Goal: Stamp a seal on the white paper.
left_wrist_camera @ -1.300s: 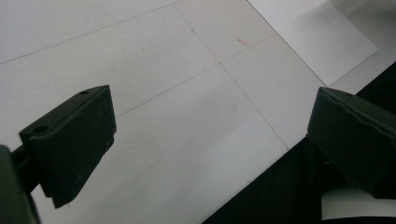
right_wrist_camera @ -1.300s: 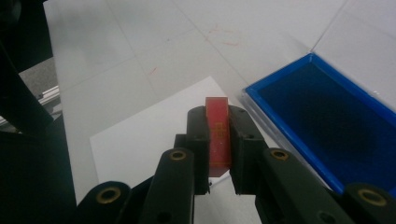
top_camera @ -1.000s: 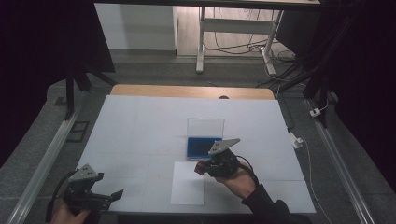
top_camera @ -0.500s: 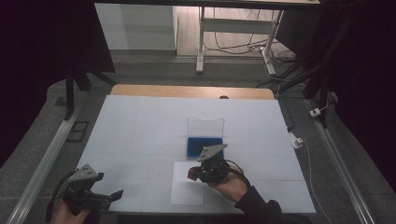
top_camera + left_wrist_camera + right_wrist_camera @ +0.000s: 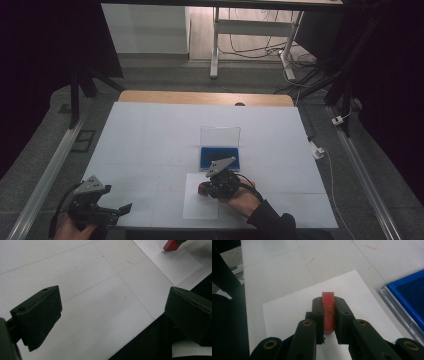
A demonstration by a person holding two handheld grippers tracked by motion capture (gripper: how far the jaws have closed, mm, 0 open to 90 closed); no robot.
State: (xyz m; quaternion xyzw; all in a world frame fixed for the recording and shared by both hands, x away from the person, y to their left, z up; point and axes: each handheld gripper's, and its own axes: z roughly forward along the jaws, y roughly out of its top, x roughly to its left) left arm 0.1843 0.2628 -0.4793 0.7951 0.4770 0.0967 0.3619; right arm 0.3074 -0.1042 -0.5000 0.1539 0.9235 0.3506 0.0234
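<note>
A white desk (image 5: 150,135) holds an open blue case (image 5: 220,156) mid-desk and a paper sheet (image 5: 200,210) at its near edge. Over the sheet, the right gripper (image 5: 328,315) pinches a red stamp (image 5: 328,312), seemingly not yet pressed down. The left gripper (image 5: 107,212) waits spread at the near-left corner.

bright table (image 5: 150,130), dark surroundings, soft grainy frames, slight blur

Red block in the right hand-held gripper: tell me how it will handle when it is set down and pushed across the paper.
The red block looks stiff: the right hand-held gripper clamps it without visible bending. Its flat faces suggest sliding rather than rolling. Being narrow, it may tip if stood on end. The loose sheet of paper beneath could shift with it.
</note>
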